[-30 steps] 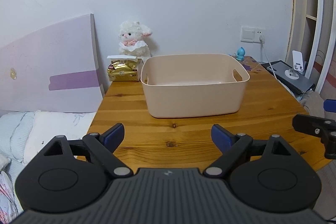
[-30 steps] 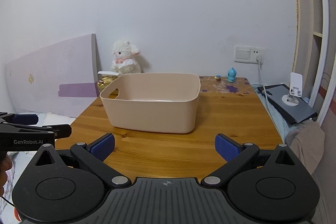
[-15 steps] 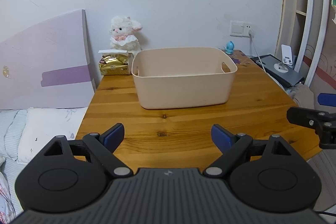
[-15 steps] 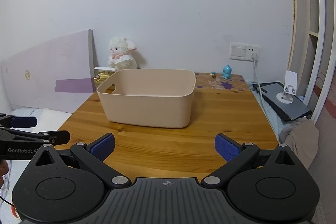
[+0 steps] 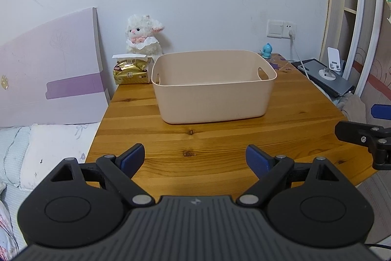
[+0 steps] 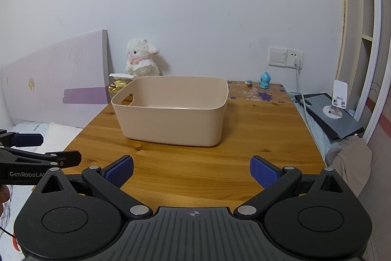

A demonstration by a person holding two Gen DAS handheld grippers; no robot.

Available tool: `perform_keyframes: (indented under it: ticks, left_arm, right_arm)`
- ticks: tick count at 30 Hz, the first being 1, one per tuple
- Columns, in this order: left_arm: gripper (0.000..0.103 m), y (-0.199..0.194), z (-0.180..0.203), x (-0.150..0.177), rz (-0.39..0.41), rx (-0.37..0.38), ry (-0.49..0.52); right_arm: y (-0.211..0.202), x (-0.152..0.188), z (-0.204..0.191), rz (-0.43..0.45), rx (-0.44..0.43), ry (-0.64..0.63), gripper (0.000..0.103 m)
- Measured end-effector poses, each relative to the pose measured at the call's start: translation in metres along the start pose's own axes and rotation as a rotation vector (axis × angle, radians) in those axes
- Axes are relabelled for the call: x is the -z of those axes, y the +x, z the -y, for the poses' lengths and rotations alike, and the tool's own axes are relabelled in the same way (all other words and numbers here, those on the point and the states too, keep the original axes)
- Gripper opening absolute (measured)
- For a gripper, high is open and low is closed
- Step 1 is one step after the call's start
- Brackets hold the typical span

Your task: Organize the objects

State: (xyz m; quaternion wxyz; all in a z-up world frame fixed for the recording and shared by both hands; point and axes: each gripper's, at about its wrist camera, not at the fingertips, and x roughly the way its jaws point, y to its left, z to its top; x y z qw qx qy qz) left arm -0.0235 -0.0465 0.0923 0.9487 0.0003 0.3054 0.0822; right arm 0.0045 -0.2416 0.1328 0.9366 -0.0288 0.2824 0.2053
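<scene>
A beige plastic basket point(image 5: 212, 87) stands on the wooden table point(image 5: 220, 138); it looks empty and also shows in the right wrist view point(image 6: 171, 111). Behind it are a white plush lamb point(image 5: 143, 38), a gold tissue pack point(image 5: 132, 70) and a small blue figurine point(image 5: 266, 50). My left gripper point(image 5: 195, 159) is open and empty above the table's near edge. My right gripper point(image 6: 191, 173) is open and empty, to the right of the left one, also at the near edge.
A purple headboard panel point(image 5: 48, 65) and bedding point(image 5: 48, 146) lie left of the table. A dark tablet with a white phone stand point(image 6: 334, 111) and a charging cable sit at the right, by a shelf. A wall socket point(image 6: 286, 56) is behind.
Both grippers have pulled back from the basket, so it looks smaller and farther. Both stay open and empty.
</scene>
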Motion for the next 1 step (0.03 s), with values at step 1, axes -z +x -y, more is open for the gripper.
perform_keyframes:
  ticks: [1]
  left_arm:
    - [0.091, 0.0006, 0.0000, -0.0002, 0.001, 0.000, 0.002]
  right_arm:
    - [0.0011, -0.0003, 0.0001, -0.002, 0.001, 0.001, 0.103]
